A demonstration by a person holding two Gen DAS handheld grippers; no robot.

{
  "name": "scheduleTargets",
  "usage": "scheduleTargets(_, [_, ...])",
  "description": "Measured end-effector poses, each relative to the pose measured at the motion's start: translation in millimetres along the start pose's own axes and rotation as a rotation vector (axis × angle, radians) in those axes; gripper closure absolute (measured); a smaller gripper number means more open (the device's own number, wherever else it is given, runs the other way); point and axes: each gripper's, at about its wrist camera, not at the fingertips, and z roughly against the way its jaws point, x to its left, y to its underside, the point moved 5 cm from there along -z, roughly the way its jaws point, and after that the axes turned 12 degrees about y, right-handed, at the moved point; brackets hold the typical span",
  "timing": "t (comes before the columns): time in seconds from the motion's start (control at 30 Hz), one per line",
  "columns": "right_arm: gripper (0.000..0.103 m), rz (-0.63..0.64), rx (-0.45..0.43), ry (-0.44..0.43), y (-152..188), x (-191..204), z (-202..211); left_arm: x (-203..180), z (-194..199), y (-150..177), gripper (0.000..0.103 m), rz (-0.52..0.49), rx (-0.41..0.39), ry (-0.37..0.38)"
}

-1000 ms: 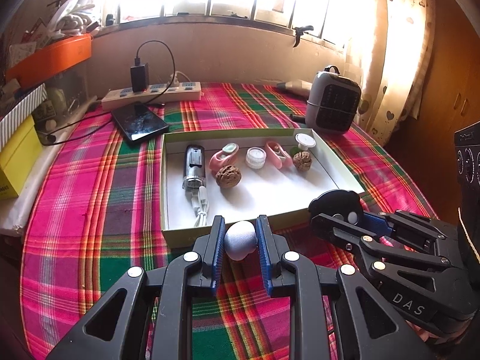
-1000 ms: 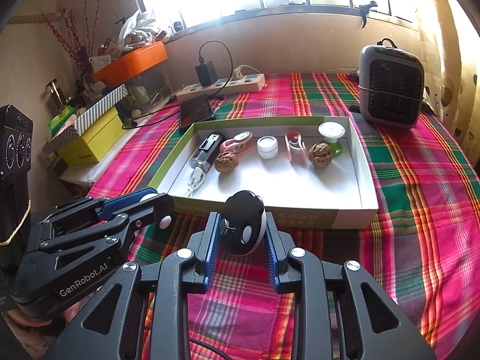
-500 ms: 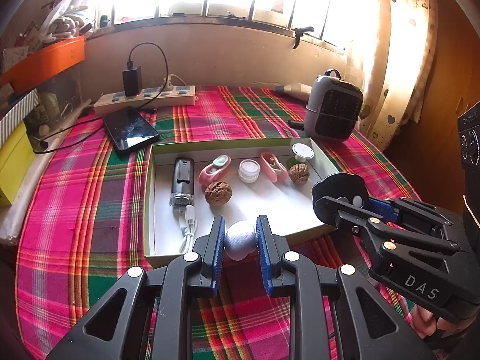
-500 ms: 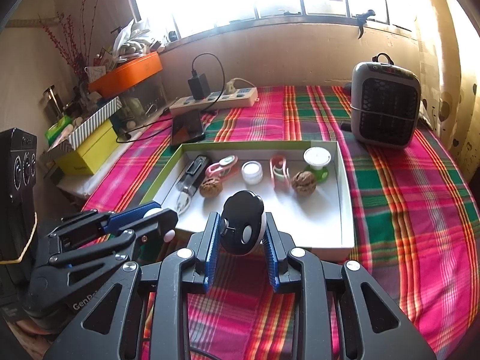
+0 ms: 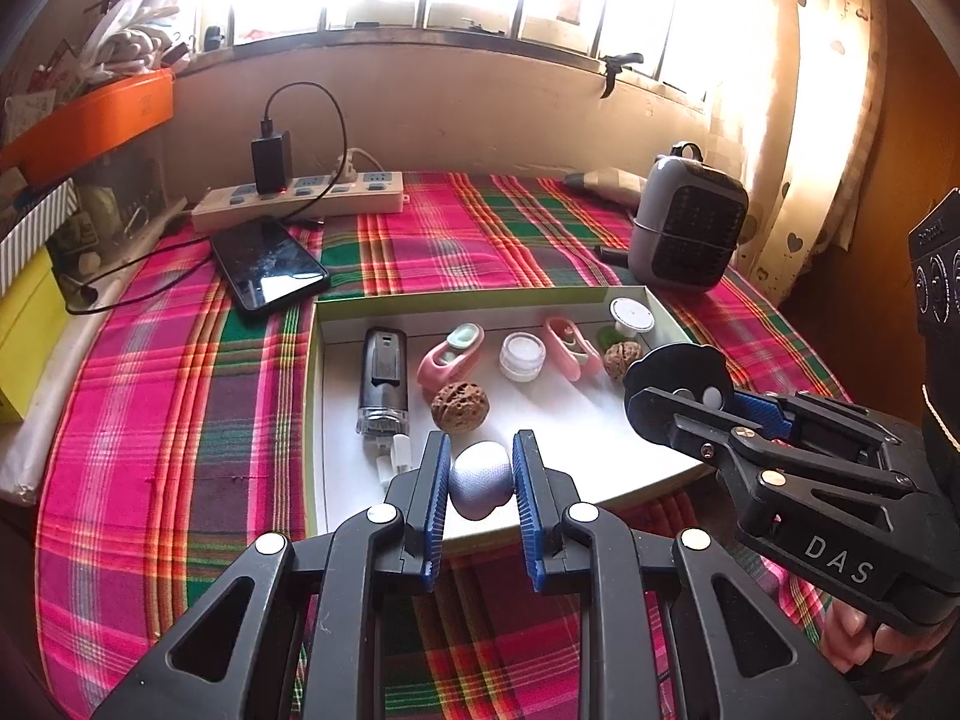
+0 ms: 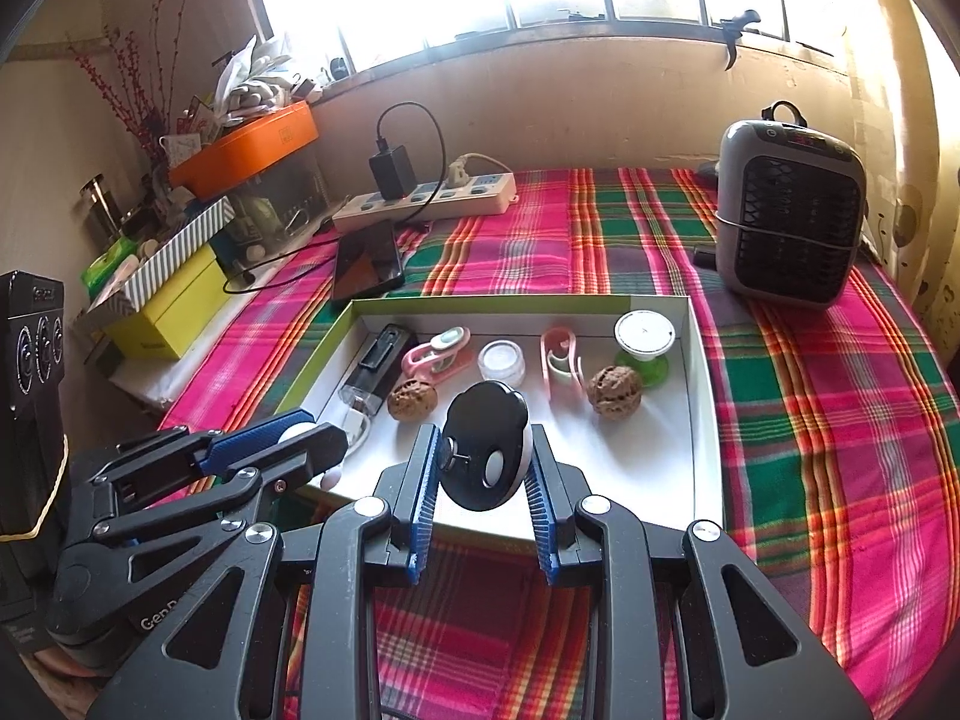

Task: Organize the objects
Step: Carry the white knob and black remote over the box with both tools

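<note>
Plaid-covered table under us: we hold a pale egg-shaped piece [image 5: 480, 480] pinched in the left tongs [image 5: 480, 483] and a black disc [image 6: 486, 456] clamped in the right tongs [image 6: 483, 468], white tray [image 5: 660, 468] open floor at 12 o'clock, left nearer.

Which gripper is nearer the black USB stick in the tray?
Left. The left gripper, shut on a white ball, hangs just beside the USB stick. The right gripper, holding a black disc, is further along the tray.
</note>
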Motion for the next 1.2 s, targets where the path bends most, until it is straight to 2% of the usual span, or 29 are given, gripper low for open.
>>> scheduleTargets(0.4, [0.074, 0.016, 0.031, -0.008, -14.5, 1.2, -27.3, 11.3, -16.8, -3.3, 0.083, 0.038, 0.019, 0.000])
scheduleTargets(0.8, [0.074, 0.037, 0.091, -0.036, -12.0, 1.8, -55.3, 13.5, -36.0, -1.4, 0.083, 0.036, 0.059, -0.009])
scheduleTargets(1.2, [0.074, 0.052, 0.139, -0.027, -5.7, 0.3, -74.4, 18.1, -52.4, 4.6, 0.083, 0.037, 0.096, -0.014])
